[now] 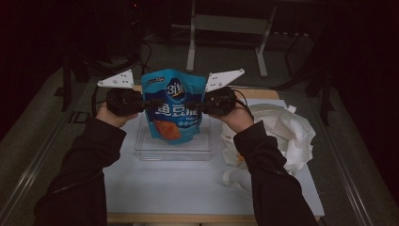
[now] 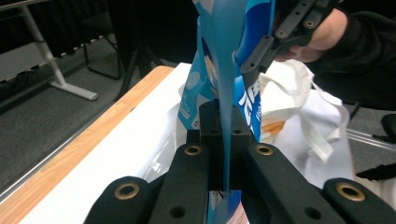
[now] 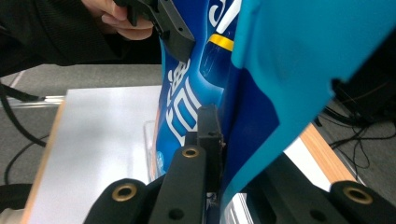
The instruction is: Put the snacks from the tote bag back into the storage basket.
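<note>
The bench [image 1: 188, 186] has a white top with a wooden edge showing at the far side and along the near rim; its near half lies bare and open between the person's two dark sleeves. A clear plastic tray [image 1: 174, 149] sits at the middle of the white surface, and a crumpled white cloth bag [image 1: 287, 132] takes up the right side, just beside the tray. Beyond the far edge stands a grey metal frame [image 1: 226, 28] on the dim floor.

A blue snack pouch [image 1: 175, 104] is held upright in the air above the tray, apart from the bench. The left gripper [image 1: 149, 102] pinches the pouch's left side edge, and the right gripper [image 1: 197, 104] pinches its right side edge, both at about mid-height. In the left gripper view the jaws are closed tight on the thin blue film [image 2: 229, 116], which runs straight up between them. In the right gripper view the jaws are likewise closed on the pouch's edge [image 3: 261, 93], the film bulging over the right jaw
</note>
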Demonstrator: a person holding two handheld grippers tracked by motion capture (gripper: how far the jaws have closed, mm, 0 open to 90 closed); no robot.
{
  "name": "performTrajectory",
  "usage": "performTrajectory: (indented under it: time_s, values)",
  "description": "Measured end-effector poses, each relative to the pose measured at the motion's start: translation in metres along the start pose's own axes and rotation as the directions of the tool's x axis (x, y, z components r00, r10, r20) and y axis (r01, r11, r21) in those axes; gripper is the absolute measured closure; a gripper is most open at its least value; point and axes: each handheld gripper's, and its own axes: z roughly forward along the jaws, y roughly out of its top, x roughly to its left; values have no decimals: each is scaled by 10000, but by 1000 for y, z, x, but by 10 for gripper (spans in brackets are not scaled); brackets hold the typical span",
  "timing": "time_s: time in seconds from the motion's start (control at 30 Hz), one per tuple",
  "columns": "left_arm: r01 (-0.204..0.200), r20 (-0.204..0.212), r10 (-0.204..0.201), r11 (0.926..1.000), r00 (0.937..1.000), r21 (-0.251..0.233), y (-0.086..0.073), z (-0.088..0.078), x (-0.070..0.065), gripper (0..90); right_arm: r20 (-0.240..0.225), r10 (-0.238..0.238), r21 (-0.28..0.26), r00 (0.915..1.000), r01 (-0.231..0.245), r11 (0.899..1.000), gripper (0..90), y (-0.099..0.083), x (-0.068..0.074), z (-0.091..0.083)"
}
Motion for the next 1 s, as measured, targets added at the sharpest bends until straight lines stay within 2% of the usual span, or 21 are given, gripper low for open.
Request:
performTrajectory:
  time_s: [0.17,0.37,0.67,1.0]
  values:
    - [219,42,-219,9997,9998,61,-13,8,7,900,31,257,114,9997,-257,9996,878,-13,-7,12]
    - [474,74,-477,9985,9988,275,-30,16,12,900,43,478,206,9988,-479,9986,878,-30,-8,25]
    - [620,285,-638,9963,9976,597,-46,20,12,899,-290,902,308,9955,-893,9955,880,-49,-5,37]
    - [753,424,-783,9949,9960,675,-60,24,11,898,-295,1077,302,9937,-1068,9938,879,-62,1,44]
